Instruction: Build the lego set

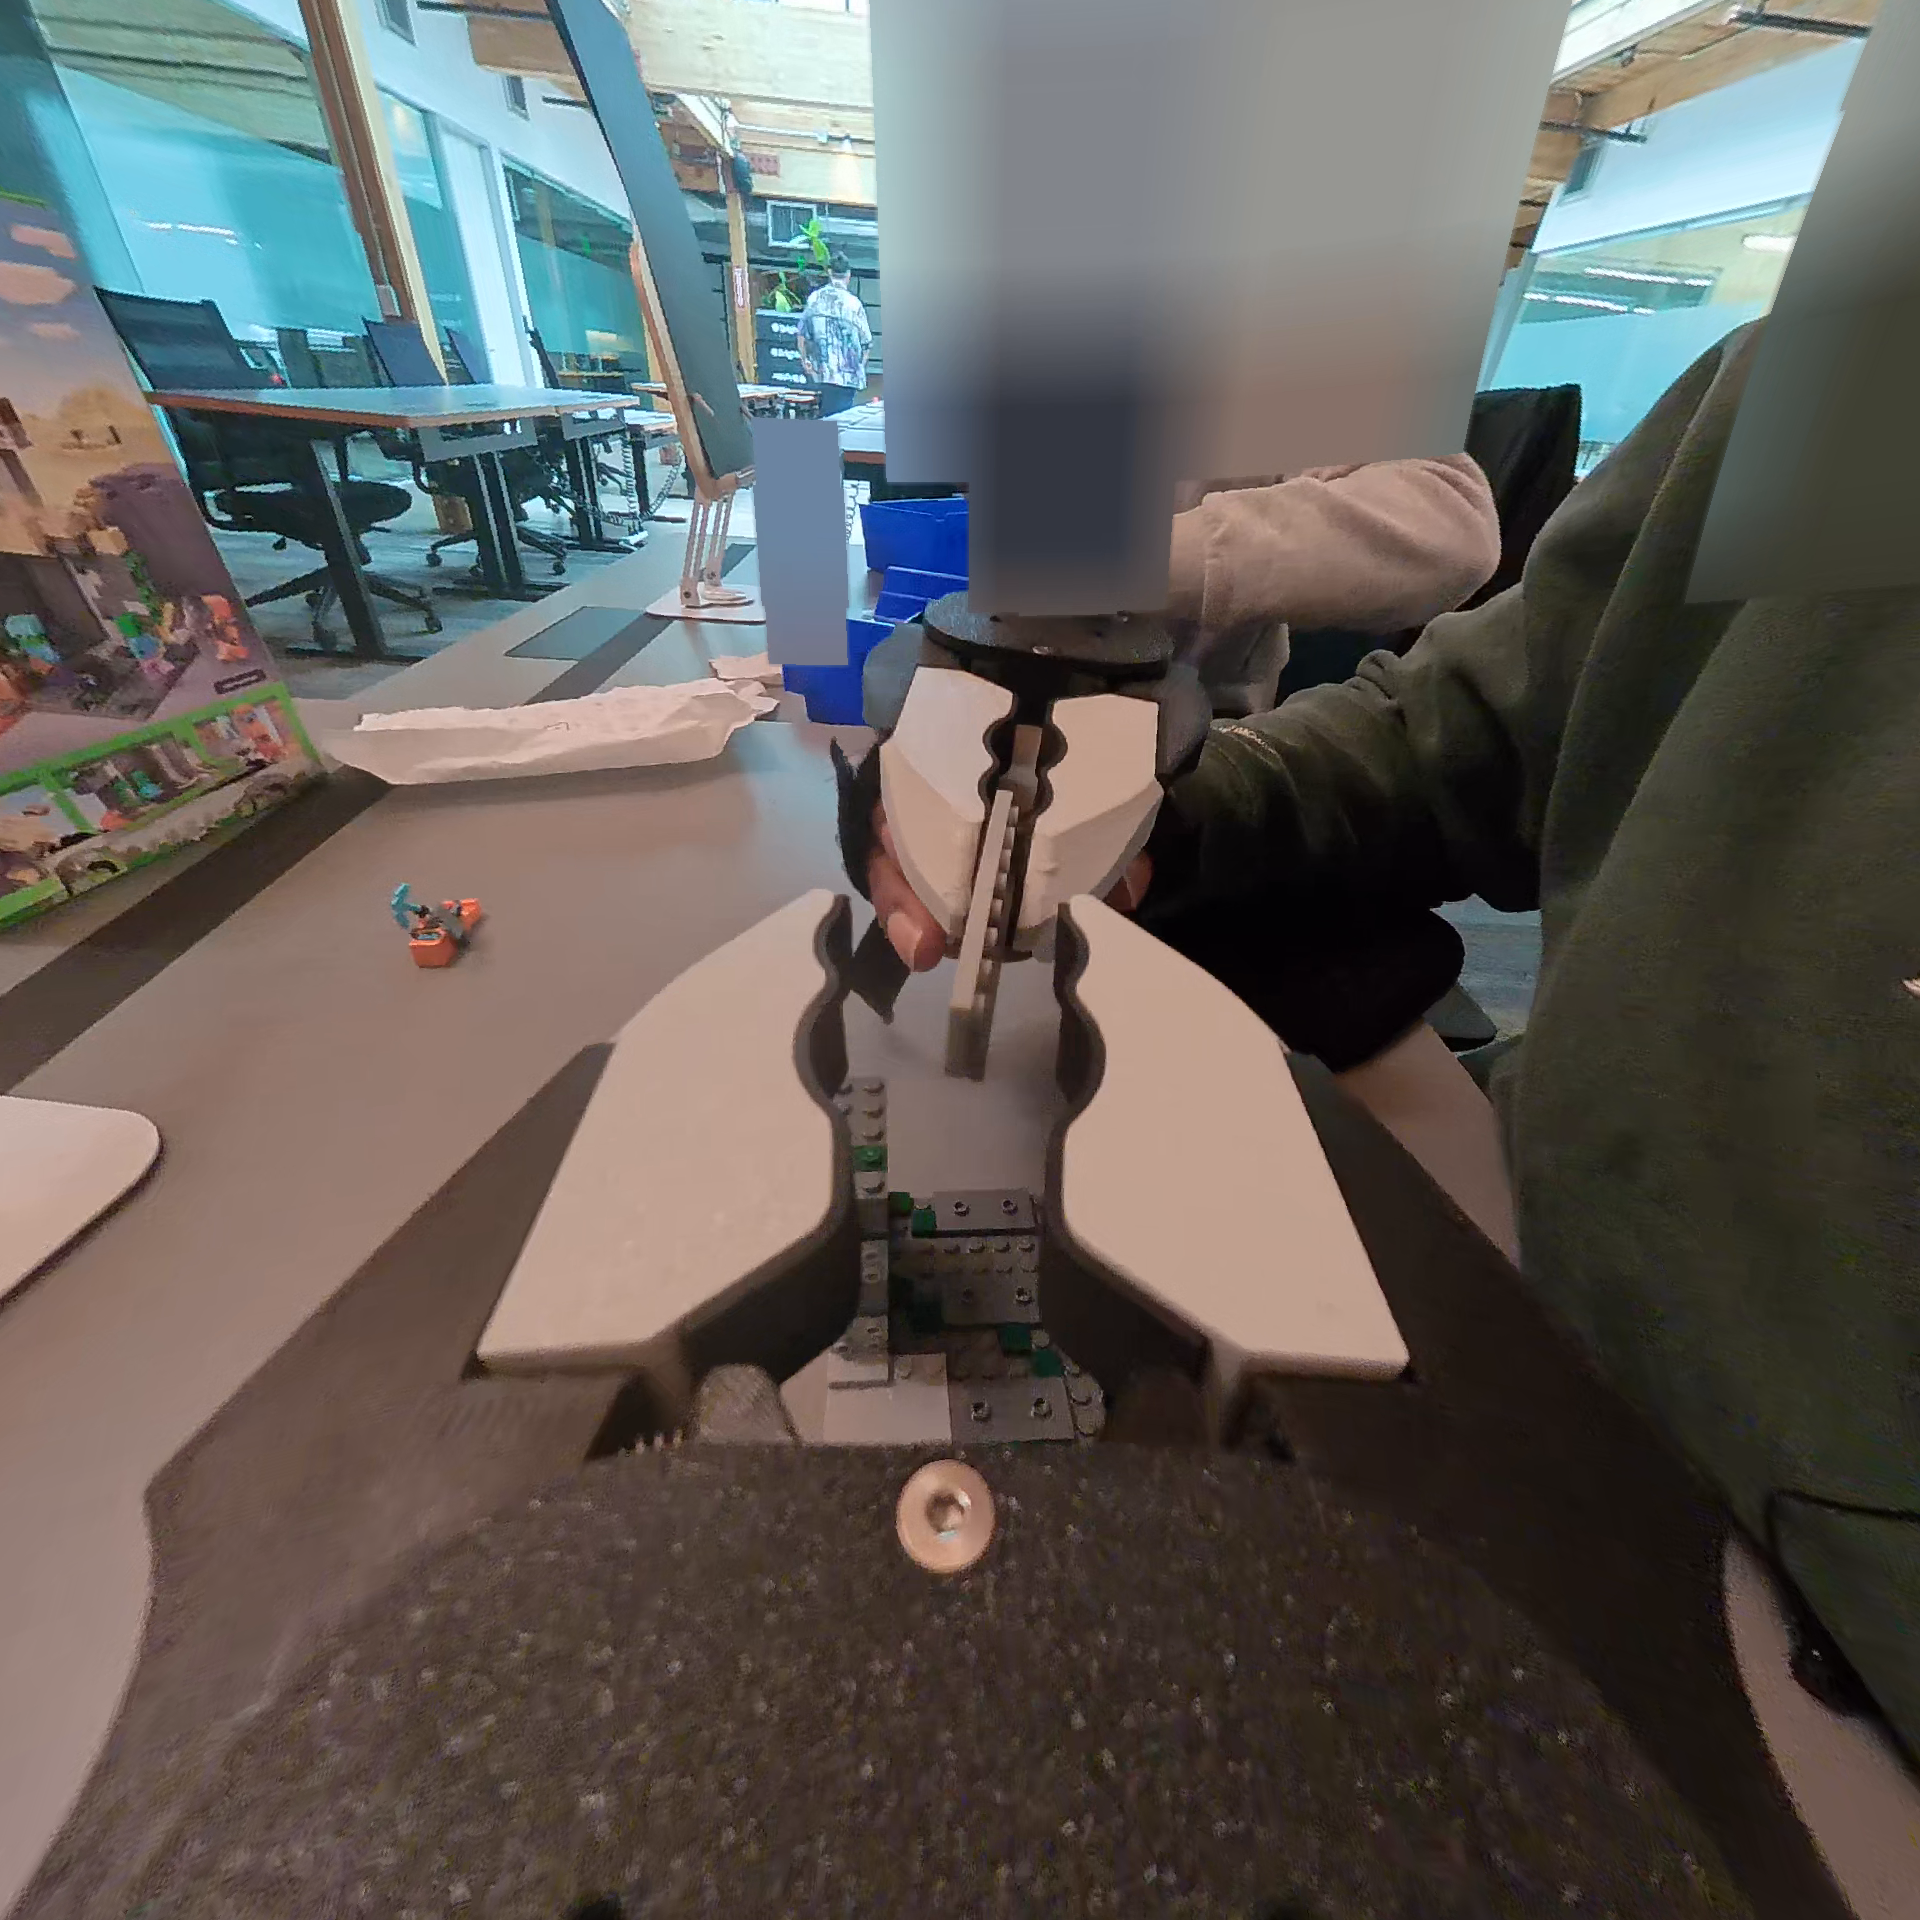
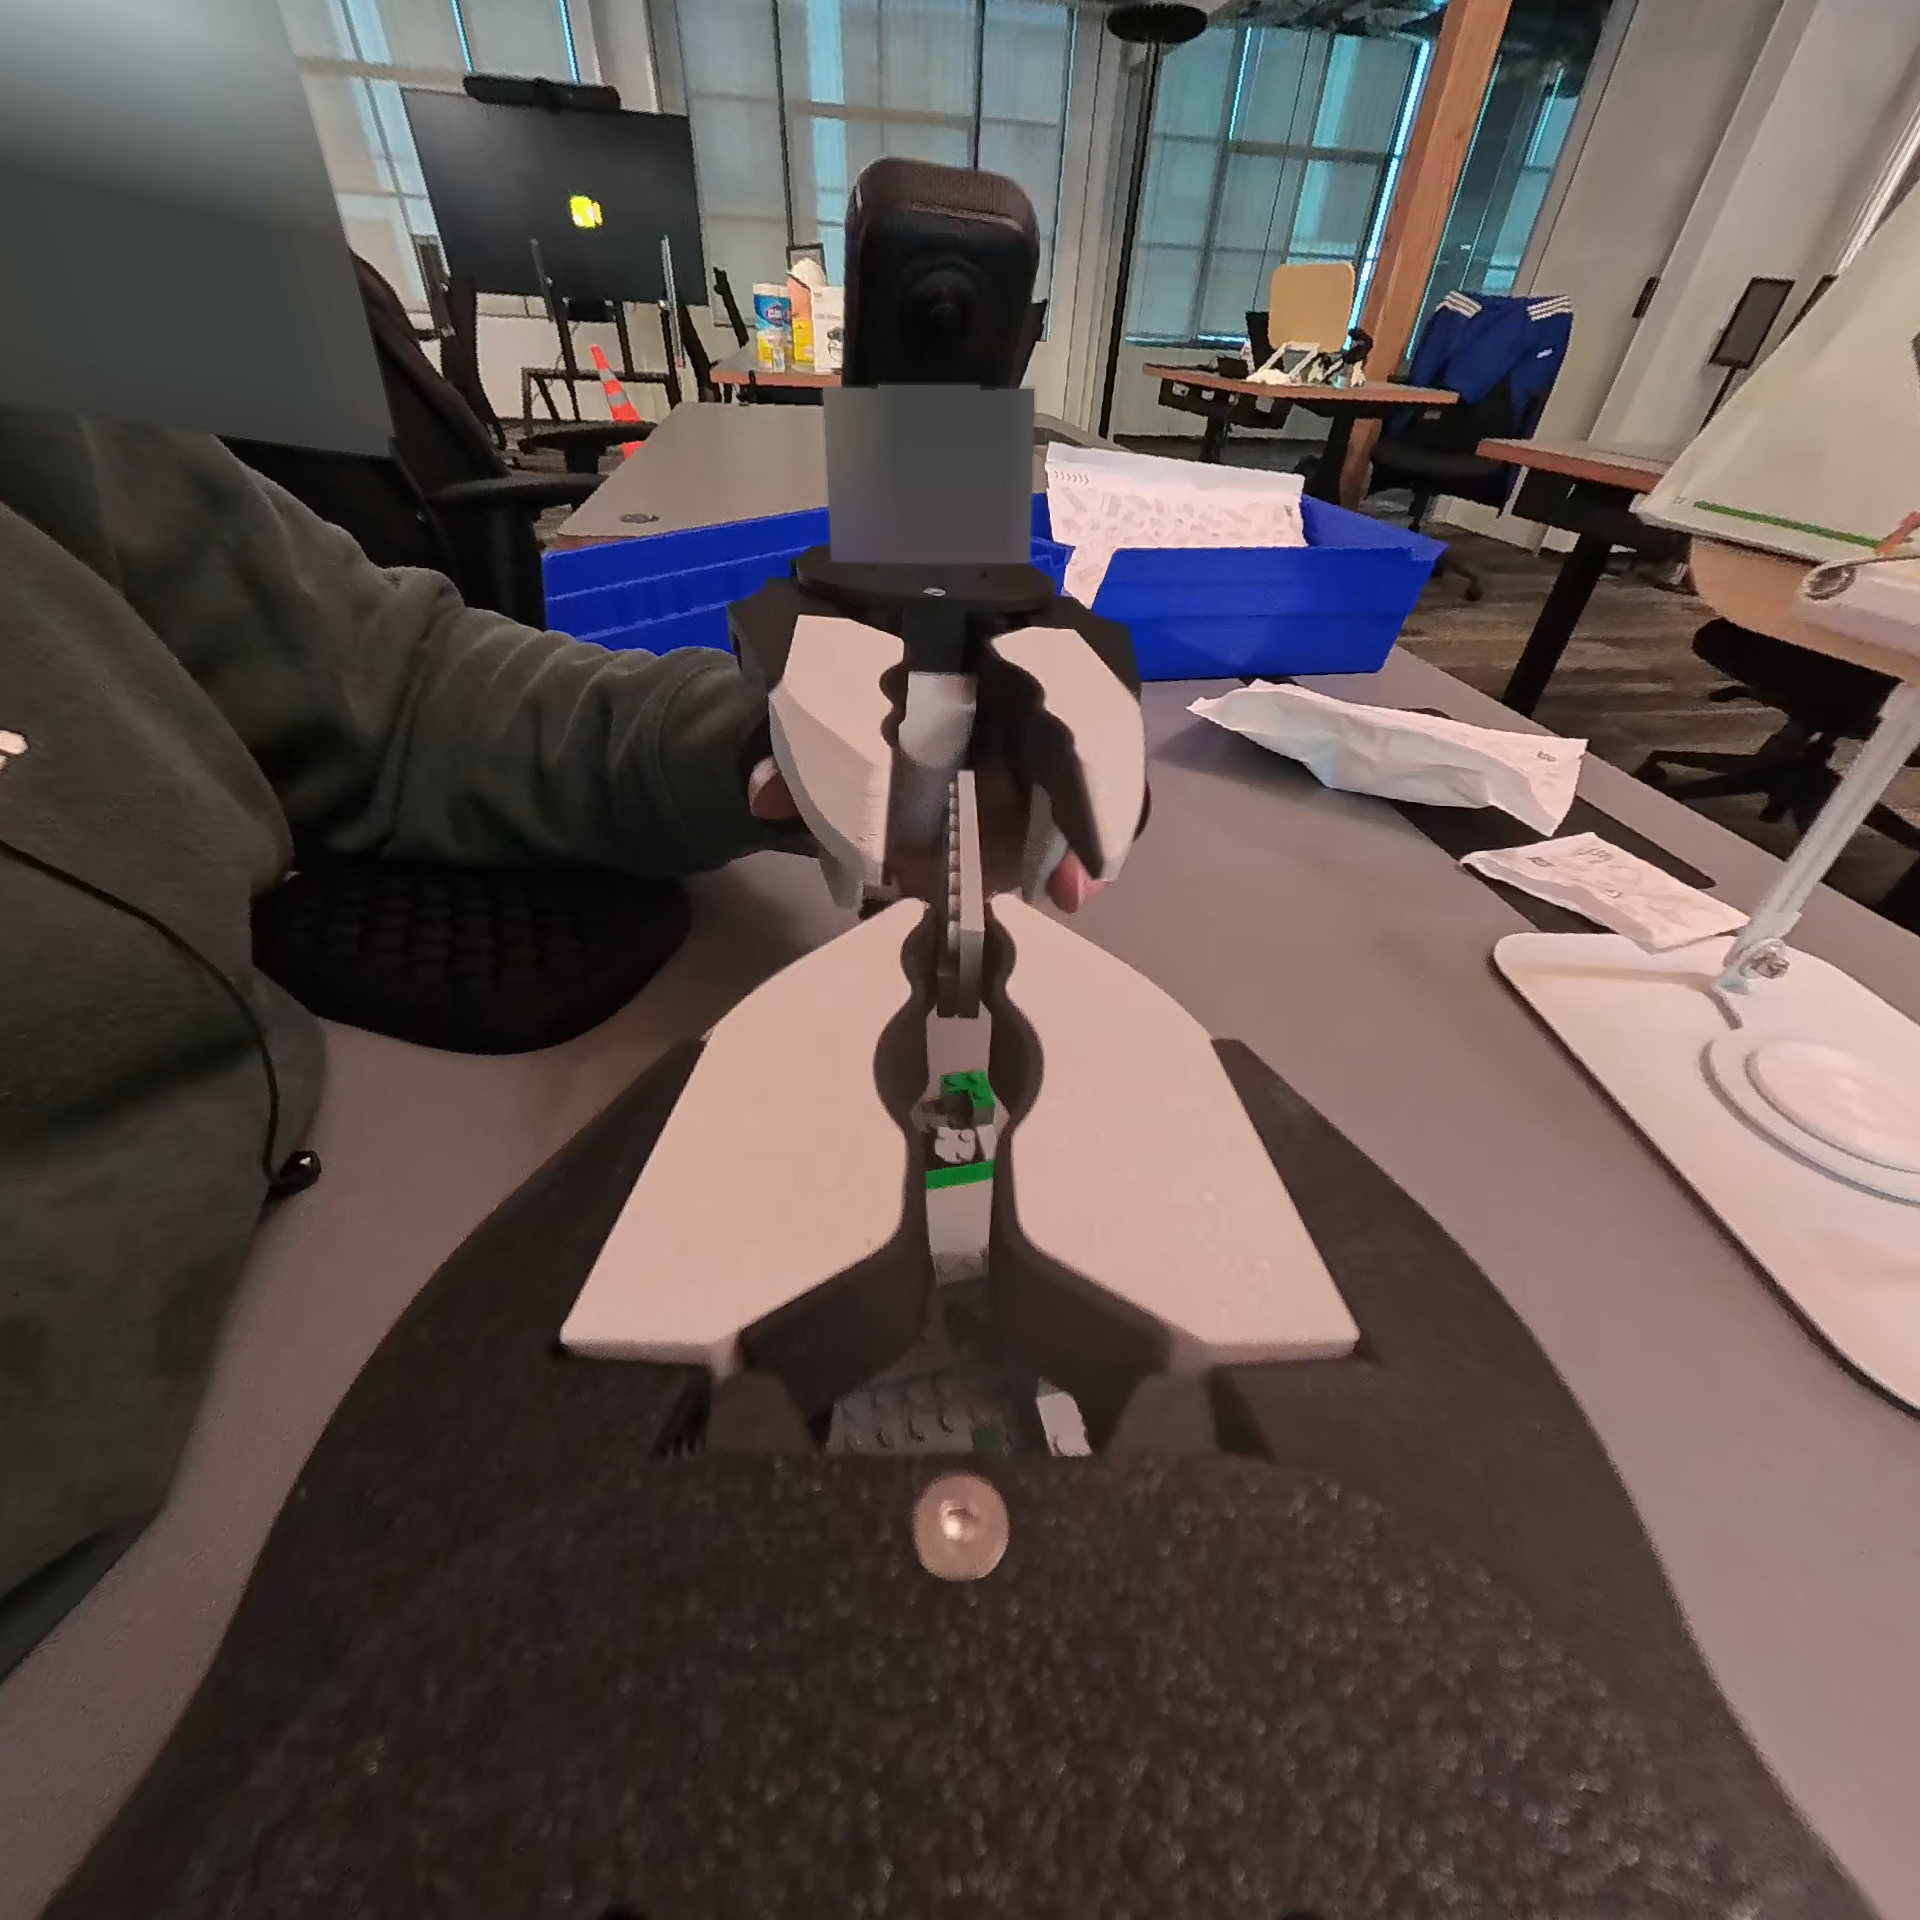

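My left gripper (image 1: 948,997) is shut on a flat grey lego build with green bits (image 1: 961,1273), gripped by its sides low between the fingers. My right gripper (image 1: 1003,914) faces it from the far side, shut on a long light grey plate (image 1: 982,945) held on edge. The plate's free end points down at the far part of the build. In the right wrist view my right gripper (image 2: 958,925) is nearly closed. The grey plate and green bits of the build (image 2: 964,1101) show in its narrow gap. The left gripper (image 2: 961,873) is straight ahead.
The lego box (image 1: 135,623) stands at the left. Small orange and blue pieces (image 1: 436,925) lie on the grey table (image 1: 312,1039). White paper bags (image 2: 1392,748), blue bins (image 2: 1247,592) and a white lamp base (image 2: 1766,1091) are around. Green sleeves (image 2: 364,707) reach in. The grippers are tip to tip, or close to it.
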Action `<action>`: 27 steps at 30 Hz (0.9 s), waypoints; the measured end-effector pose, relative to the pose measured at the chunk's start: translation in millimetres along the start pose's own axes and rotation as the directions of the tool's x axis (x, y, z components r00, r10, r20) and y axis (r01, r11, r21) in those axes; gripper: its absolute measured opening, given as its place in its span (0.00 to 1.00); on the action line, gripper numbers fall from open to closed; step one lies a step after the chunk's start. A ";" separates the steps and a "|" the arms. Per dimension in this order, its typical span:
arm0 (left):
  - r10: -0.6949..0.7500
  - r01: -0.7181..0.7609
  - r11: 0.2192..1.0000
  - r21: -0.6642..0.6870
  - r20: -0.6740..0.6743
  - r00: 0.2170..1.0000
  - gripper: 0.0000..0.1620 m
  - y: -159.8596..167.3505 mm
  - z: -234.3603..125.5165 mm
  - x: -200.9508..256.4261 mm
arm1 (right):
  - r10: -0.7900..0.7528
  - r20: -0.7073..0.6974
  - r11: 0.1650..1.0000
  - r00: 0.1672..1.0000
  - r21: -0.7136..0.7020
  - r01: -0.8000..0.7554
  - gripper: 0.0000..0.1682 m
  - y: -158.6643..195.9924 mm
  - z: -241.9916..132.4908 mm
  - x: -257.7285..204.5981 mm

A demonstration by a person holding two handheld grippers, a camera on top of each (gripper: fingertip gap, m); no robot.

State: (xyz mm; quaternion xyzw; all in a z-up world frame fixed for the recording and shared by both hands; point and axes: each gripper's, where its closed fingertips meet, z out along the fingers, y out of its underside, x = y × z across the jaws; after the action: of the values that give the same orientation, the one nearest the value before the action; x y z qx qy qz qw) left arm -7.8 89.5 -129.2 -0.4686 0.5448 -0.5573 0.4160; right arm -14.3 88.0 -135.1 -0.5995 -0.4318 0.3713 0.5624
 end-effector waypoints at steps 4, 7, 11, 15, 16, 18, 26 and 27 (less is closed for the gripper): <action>-0.008 0.008 1.000 -0.010 0.005 1.000 0.21 1.1 -0.5 -1.3 | 0.010 -0.002 1.000 1.000 0.018 -0.010 0.03 -2.0 -1.1 1.2; -0.058 0.057 0.998 -0.023 -0.006 0.998 0.30 2.5 0.1 -2.1 | 0.027 0.002 0.998 1.000 0.051 -0.027 0.03 -7.1 -3.9 1.9; -0.079 0.079 0.997 0.001 -0.021 0.997 0.25 -3.2 -0.7 0.4 | 0.048 0.012 0.997 0.999 0.064 -0.049 0.03 -6.9 -4.3 2.1; -0.022 0.022 1.000 0.017 0.002 1.000 0.07 -6.9 -4.1 0.1 | 0.071 0.025 0.994 0.997 0.084 -0.073 0.03 -7.4 -5.3 2.6; -0.020 0.020 1.000 0.014 -0.008 1.000 0.05 -6.9 -3.7 2.1 | 0.077 0.028 0.993 0.997 0.087 -0.079 0.03 -7.6 -5.4 2.8; -0.019 0.020 1.000 0.020 -0.016 1.000 0.04 -8.1 -3.3 3.9 | 0.093 0.042 0.990 0.995 0.099 -0.097 0.03 -8.6 -6.0 2.1; 0.079 -0.079 0.997 -0.012 -0.018 0.997 0.04 -10.9 -1.5 14.1 | 0.068 0.099 0.986 0.993 0.147 -0.083 0.04 -14.6 -10.7 -5.2; 0.088 -0.088 0.996 -0.009 -0.016 0.996 0.04 -11.9 -1.7 15.0 | 0.052 0.097 0.987 0.994 0.145 -0.066 0.04 -15.5 -10.9 -6.1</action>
State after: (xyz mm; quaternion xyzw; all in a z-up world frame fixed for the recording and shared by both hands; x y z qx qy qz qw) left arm -12.1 75.9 -116.3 -0.4419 0.5709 -0.5391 0.4337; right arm -7.8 78.4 -118.9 -0.5506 -0.4108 0.4463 0.5735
